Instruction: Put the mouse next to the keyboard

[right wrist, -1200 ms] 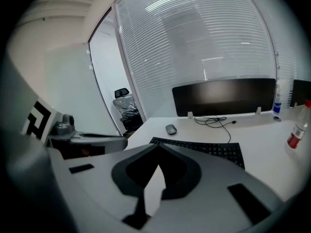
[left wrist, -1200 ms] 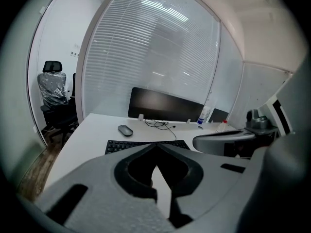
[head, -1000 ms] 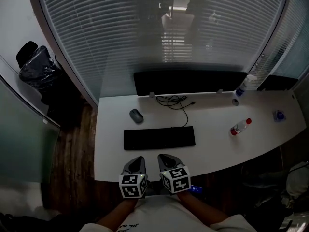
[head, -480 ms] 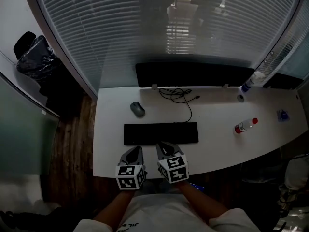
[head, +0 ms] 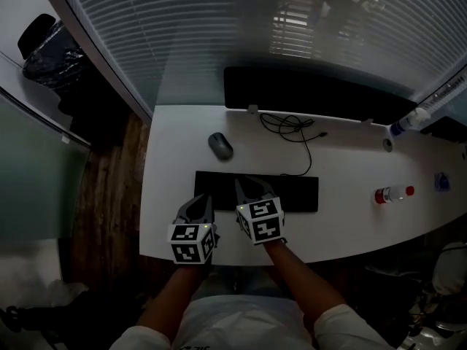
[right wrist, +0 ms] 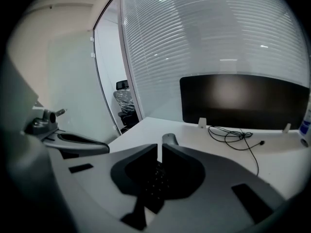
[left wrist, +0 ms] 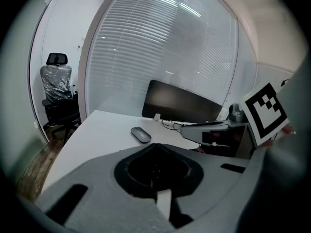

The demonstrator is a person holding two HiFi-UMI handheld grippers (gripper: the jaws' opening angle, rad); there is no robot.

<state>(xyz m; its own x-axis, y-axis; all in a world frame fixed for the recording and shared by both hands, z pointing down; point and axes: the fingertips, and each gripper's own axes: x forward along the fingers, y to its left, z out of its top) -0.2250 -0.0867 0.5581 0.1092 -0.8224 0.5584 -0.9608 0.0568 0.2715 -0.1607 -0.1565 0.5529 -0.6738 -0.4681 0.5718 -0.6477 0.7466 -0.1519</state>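
Note:
A grey mouse (head: 220, 146) lies on the white desk (head: 171, 159), beyond the left end of the black keyboard (head: 292, 193) and apart from it. My left gripper (head: 198, 204) hovers over the desk's front left, just short of the keyboard's near corner, jaws together and empty. My right gripper (head: 246, 186) is over the keyboard's left half, jaws shut on nothing. The mouse (left wrist: 141, 135) shows ahead of the left gripper (left wrist: 155, 145) in the left gripper view. In the right gripper view the mouse (right wrist: 169, 139) peeks just past the right gripper (right wrist: 159, 152), with keyboard keys (right wrist: 155, 181) below.
A dark monitor (head: 314, 93) stands along the desk's back edge, with a coiled cable (head: 292, 126) in front of it. A red-capped bottle (head: 392, 194) lies at the right and a spray bottle (head: 412, 119) at the far right. An office chair (head: 47, 53) stands on the floor to the left.
Both grippers have moved forward from the desk's near edge towards the keyboard. The right one now hangs over the keyboard. The mouse and keyboard have not moved.

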